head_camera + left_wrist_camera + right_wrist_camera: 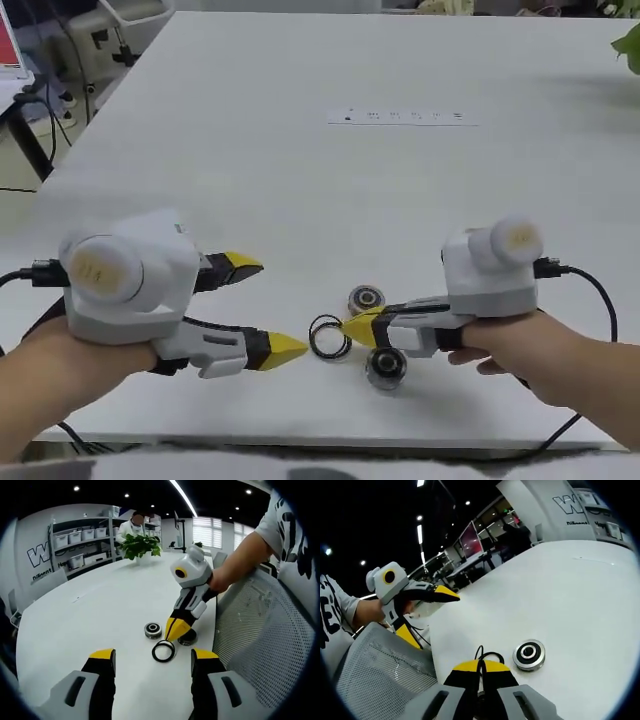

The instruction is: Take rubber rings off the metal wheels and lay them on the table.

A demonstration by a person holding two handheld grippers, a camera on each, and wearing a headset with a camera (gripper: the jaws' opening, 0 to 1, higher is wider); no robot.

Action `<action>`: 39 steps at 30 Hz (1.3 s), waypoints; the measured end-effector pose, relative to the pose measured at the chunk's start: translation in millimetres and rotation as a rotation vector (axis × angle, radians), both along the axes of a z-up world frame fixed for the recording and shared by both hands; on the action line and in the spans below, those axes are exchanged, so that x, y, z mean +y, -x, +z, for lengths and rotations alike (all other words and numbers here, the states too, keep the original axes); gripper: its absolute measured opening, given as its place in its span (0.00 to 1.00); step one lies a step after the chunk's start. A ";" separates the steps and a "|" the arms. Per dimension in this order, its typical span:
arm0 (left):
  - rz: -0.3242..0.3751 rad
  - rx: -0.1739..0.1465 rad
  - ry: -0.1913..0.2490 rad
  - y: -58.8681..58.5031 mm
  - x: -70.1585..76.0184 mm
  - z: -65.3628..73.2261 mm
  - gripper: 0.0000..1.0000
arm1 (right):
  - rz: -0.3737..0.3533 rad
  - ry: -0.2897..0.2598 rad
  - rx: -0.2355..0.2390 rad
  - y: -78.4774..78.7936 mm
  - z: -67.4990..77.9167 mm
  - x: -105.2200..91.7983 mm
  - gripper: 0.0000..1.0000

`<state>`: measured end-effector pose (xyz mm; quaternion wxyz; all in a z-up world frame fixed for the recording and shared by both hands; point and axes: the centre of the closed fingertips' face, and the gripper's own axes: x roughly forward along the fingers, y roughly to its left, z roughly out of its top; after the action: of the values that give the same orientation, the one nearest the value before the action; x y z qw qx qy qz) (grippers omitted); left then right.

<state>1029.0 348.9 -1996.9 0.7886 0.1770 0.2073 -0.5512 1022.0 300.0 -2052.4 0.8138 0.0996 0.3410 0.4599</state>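
Lower centre on the table (300,180) I count two wheels (366,299) (386,367) and one ring (312,340) just left of them. My right tongs (352,326) pinch its edge; my left tongs (265,305) stand apart, lower left.

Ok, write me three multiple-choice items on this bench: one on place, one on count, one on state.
1. The black ring lies: A on the table; B on the floor; C on a shelf.
2. Metal wheels on the table: A one; B two; C four.
3. The left hand-held gripper is: A open; B shut on the ring; C shut on a wheel.
Key: 1 A, it lies flat on the white top. 2 B, two show beside the ring. 3 A, its yellow tips stand apart, empty.
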 end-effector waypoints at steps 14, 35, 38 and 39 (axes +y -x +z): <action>0.003 0.011 -0.012 0.4 2.4 -5.8 0.58 | -0.027 0.054 -0.004 -7.5 -14.3 -9.2 0.00; -0.016 0.014 -0.007 3.3 -7.4 4.3 0.58 | -0.033 0.038 -0.092 -13.8 14.9 -18.0 0.07; -0.014 0.014 0.000 3.1 -7.6 9.6 0.58 | -0.036 0.028 -0.119 -16.4 25.0 -22.2 0.10; -0.013 0.013 0.003 2.9 -7.5 11.1 0.58 | -0.033 0.028 -0.127 -16.1 27.7 -22.8 0.11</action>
<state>1026.0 341.4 -1985.8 0.7837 0.1736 0.2106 -0.5579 1038.1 277.2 -2024.7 0.8426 0.0646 0.2934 0.4470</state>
